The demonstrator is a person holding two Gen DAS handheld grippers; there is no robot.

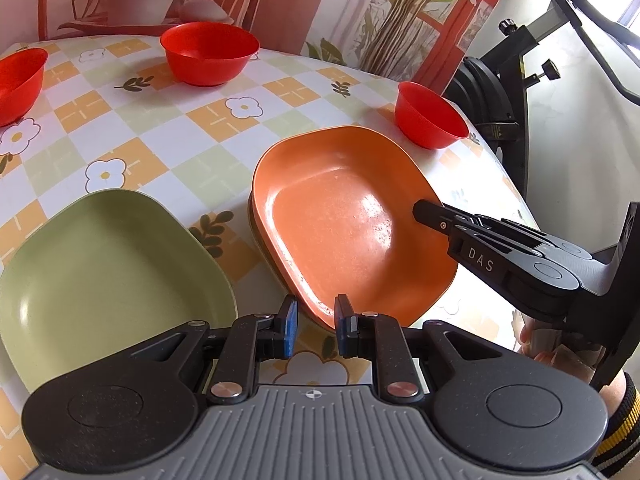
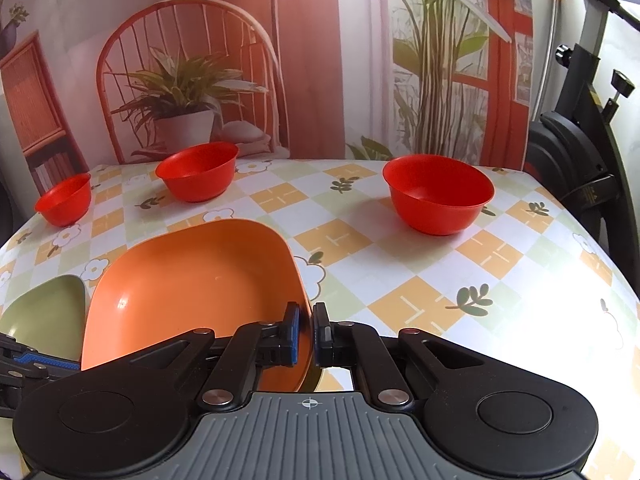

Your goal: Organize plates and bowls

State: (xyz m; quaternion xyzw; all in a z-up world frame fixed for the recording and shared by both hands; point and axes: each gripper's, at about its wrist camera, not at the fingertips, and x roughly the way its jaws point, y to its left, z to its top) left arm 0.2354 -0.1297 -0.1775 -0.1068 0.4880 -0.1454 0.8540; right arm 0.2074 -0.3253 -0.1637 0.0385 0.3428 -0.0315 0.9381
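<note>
Flanking orange plate (image 1: 344, 216) (three red bowls (image 1: 210, 52))

I see a staged home dining setup: tablecloth (image 2: 400, 280), printed backdrop (image 2: 280, 60), exercise bike (image 2: 580, 140) beside it.

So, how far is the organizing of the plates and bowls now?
Done: the orange plate sits on another plate. In hand: the right gripper pinches its rim. Left: the green plate lies apart, three red bowls stand separate. The left gripper is open.
</note>
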